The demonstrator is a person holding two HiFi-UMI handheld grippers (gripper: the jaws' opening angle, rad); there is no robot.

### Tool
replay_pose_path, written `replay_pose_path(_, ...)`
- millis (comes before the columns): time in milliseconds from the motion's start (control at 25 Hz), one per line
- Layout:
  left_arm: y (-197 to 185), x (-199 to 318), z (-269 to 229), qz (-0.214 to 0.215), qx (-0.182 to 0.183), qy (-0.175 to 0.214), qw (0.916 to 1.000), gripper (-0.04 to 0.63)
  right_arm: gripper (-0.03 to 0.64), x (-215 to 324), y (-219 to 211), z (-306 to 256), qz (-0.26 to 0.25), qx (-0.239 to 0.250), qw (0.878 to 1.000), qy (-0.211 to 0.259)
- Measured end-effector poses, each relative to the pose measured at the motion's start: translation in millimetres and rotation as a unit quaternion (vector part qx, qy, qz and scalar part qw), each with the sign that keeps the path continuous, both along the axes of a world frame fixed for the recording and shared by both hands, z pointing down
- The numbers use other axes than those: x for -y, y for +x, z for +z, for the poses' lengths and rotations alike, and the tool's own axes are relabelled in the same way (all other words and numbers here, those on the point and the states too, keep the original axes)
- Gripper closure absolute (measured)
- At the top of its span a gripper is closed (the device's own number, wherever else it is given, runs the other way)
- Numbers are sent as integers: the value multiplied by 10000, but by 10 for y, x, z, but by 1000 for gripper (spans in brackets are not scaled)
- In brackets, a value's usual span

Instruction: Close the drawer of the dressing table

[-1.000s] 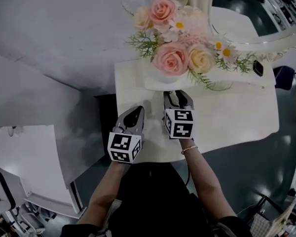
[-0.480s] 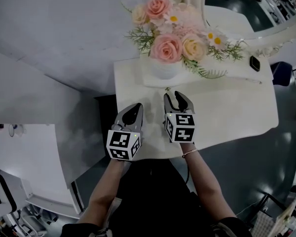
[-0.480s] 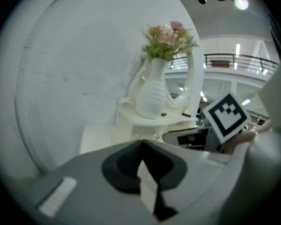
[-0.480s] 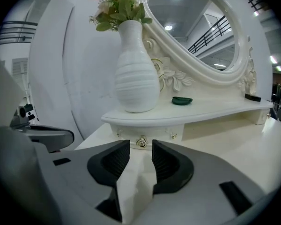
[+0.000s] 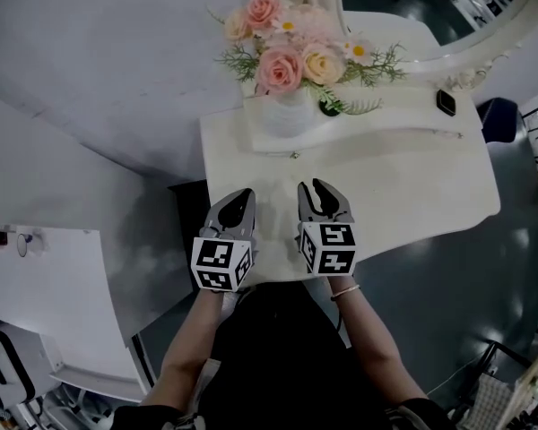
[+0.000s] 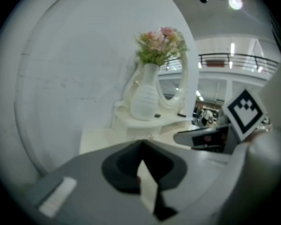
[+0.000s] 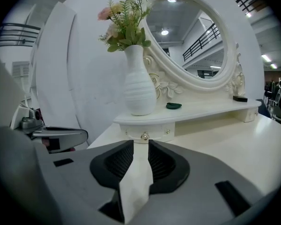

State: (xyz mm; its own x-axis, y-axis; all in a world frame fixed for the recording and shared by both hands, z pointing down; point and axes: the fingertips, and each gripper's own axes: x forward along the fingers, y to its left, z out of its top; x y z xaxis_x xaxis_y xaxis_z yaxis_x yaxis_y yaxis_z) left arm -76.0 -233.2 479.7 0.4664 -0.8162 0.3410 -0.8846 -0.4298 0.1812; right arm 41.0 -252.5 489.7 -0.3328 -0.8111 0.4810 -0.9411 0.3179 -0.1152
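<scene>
fingers (image 7: pixel 114 161) of right gripper (image 7: pixel 140 146) closing, empty

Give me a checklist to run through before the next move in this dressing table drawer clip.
1. Front of the drawer flush under the shelf: ok, it looks shut.
2. Nothing in the right gripper: ok; its jaws have just been closing, stand apart, and only tabletop shows between them.
3. Nothing in the left gripper: ok; its jaws meet at the tips.
4. Both grippers clear of the knob: ok; neither touches it.
5. The vase upright on the shelf: ok.
6. Contents of the drawer: cannot tell; the front hides them.
</scene>
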Motion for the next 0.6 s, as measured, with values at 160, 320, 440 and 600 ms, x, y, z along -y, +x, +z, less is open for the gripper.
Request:
replay_pose_path(160, 9, -64, -32, 72, 30, 54, 10000, 588, 549, -157, 57, -91, 48, -39, 9999, 118)
replay_pose_path(320, 26, -131, -66, 155, 58, 107, 9998, 588, 565, -291, 140, -179, 124, -54, 9997, 207)
replay_pose_path(440, 32, -186, -88, 195, 70, 138, 9997, 588, 578, -407, 194, -233, 172, -67, 9995, 261)
replay_pose_path(600, 38, -259, -111, 211, 77, 165, 9996, 588, 594, -558, 245, -283, 222, -48, 9992, 318)
